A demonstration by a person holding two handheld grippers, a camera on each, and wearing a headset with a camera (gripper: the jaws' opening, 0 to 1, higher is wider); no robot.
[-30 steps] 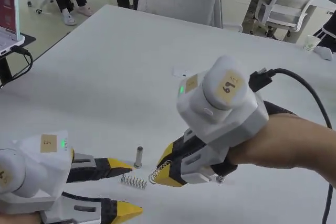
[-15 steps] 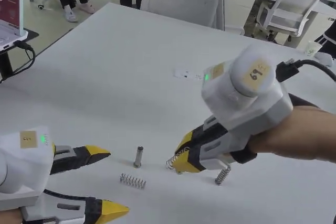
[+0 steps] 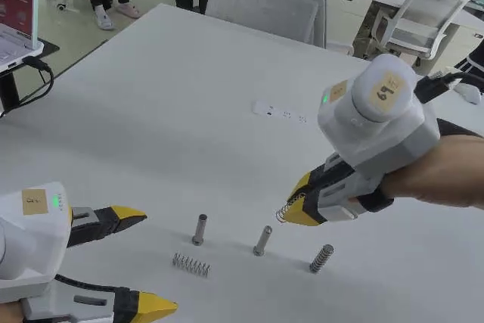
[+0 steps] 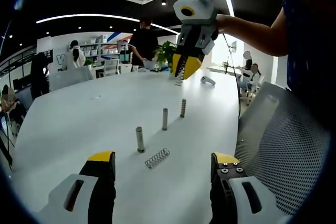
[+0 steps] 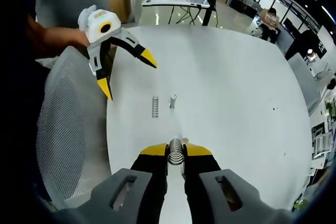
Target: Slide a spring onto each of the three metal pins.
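Note:
Three metal pins stand on the white table (image 3: 151,111): two bare pins (image 3: 200,228) (image 3: 262,240) and one pin wearing a spring (image 3: 321,258). A loose spring (image 3: 190,265) lies flat in front of the left pin. My right gripper (image 3: 291,213) hovers above and right of the middle pin, shut on another spring (image 3: 283,212) (image 5: 177,151). My left gripper (image 3: 155,262) stands open at the near left, nothing between its jaws. From the left gripper view the pins (image 4: 139,139) (image 4: 164,118) (image 4: 183,107), the loose spring (image 4: 157,158) and the right gripper (image 4: 185,72) lie ahead.
A white power strip (image 3: 281,112) lies mid-table. Grey chairs (image 3: 261,5) stand along the far edge, a laptop (image 3: 15,5) on a stand at the left. A mesh chair (image 4: 278,140) is close beside me. People stand in the background.
My right gripper has lifted and moved right with its spring, uncovering the middle pin. The left gripper stays low and open at the near left.

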